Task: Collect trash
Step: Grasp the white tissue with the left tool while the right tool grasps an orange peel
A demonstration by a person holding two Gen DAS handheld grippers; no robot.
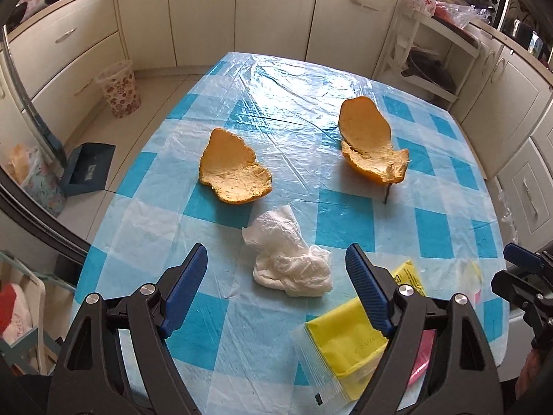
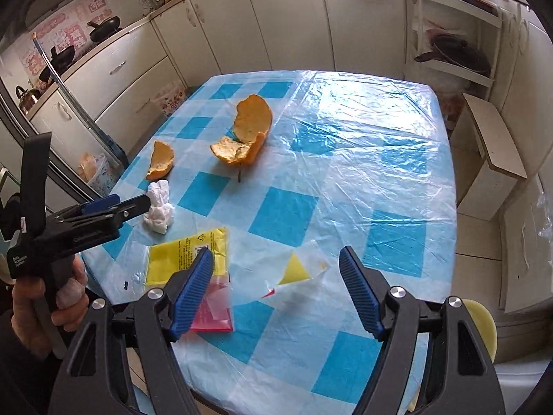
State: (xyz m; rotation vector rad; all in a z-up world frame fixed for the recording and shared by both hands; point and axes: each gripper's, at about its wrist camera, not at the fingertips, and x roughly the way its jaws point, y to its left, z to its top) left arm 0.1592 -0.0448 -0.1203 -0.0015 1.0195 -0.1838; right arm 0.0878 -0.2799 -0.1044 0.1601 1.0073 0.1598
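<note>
On the blue checked table (image 1: 345,221) lie two orange peels, one on the left (image 1: 233,173) and a larger one on the right (image 1: 369,145), a crumpled white tissue (image 1: 290,259) and a yellow plastic packet (image 1: 349,342). My left gripper (image 1: 276,259) is open and empty, just above the tissue. My right gripper (image 2: 274,259) is open and empty over a clear torn wrapper with a yellow corner (image 2: 297,269). A pink wrapper (image 2: 214,311) lies by its left finger. The right wrist view also shows the tissue (image 2: 159,207), the packet (image 2: 186,256) and the peels (image 2: 245,135).
A flowered waste bin (image 1: 119,90) stands on the floor left of the table, with a blue dustpan (image 1: 88,169) near it. Kitchen cabinets (image 1: 242,10) run along the back. A white shelf unit with pans (image 2: 452,48) and a low stool (image 2: 494,152) stand on the right.
</note>
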